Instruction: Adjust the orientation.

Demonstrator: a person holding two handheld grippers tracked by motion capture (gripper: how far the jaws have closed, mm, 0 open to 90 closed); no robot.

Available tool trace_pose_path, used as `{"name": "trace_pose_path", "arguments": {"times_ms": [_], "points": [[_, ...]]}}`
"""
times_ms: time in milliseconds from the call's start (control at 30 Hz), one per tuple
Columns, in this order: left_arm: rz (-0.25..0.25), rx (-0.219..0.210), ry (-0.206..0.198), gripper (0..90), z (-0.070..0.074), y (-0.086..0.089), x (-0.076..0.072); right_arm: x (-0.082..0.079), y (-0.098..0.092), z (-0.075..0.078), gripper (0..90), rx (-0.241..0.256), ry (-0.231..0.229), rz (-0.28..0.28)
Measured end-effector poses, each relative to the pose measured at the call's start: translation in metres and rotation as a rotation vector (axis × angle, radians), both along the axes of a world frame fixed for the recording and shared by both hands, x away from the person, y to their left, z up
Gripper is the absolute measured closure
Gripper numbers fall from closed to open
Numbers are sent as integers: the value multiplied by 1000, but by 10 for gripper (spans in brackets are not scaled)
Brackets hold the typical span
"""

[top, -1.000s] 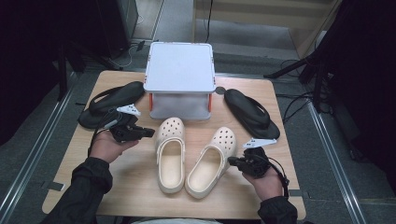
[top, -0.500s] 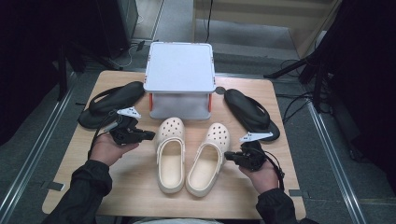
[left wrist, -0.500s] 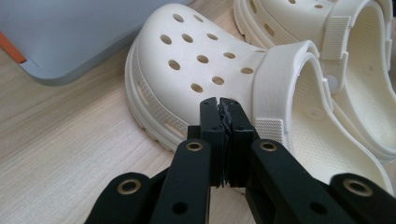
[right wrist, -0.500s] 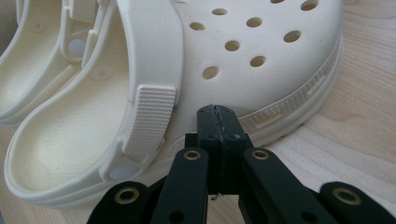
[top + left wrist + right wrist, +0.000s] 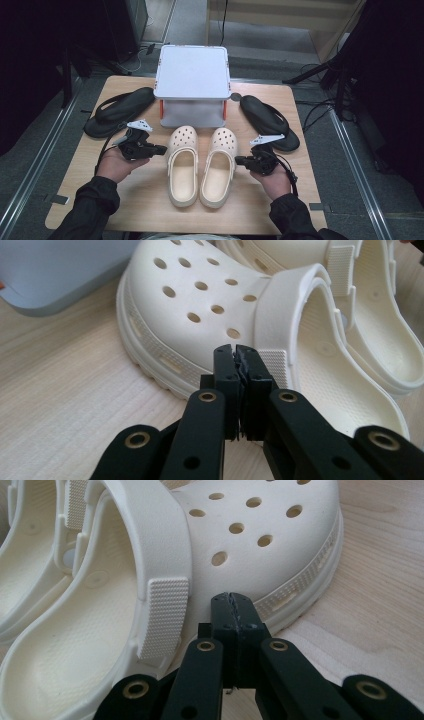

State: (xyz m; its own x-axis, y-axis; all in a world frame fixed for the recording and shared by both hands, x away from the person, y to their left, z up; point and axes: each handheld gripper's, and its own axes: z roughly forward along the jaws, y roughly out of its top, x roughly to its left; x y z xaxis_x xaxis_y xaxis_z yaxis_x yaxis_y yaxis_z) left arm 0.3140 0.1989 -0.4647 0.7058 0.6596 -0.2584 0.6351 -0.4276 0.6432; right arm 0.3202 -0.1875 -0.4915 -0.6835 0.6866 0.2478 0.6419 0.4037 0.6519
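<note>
Clogs [image 5: 202,165] now flanked closer by both shut tools, left [image 5: 161,149], right [image 5: 239,160].

We see a pair of cream clogs side by side on the table, toes pointing away from us. The left clog [image 5: 182,165] and the right clog [image 5: 218,162] both sit upright on their soles, their toe caps dotted with round holes and their heel straps swung forward over the instep. At the heels they seem to touch, though from above we cannot quite tell.
</note>
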Motion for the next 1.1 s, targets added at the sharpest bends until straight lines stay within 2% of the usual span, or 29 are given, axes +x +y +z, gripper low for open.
{"name": "trace_pose_path", "arguments": {"times_ms": [167,400,500,567,700,1100], "points": [[-3,9,0,886,-2,-2,-4,6,6,0,900,-2,-3,10],[19,-1,9,887,-5,0,-5,11,11,0,900,-1,1,22],[25,9,30,888,-11,-2,-4,14,13,0,900,1,-1,28],[16,15,55,887,-16,-4,-3,16,15,-1,900,4,-1,31],[-3,32,74,887,-20,-10,-2,19,19,0,900,3,0,39],[3,3,92,894,-21,-11,-4,23,22,0,900,2,7,39]]}}
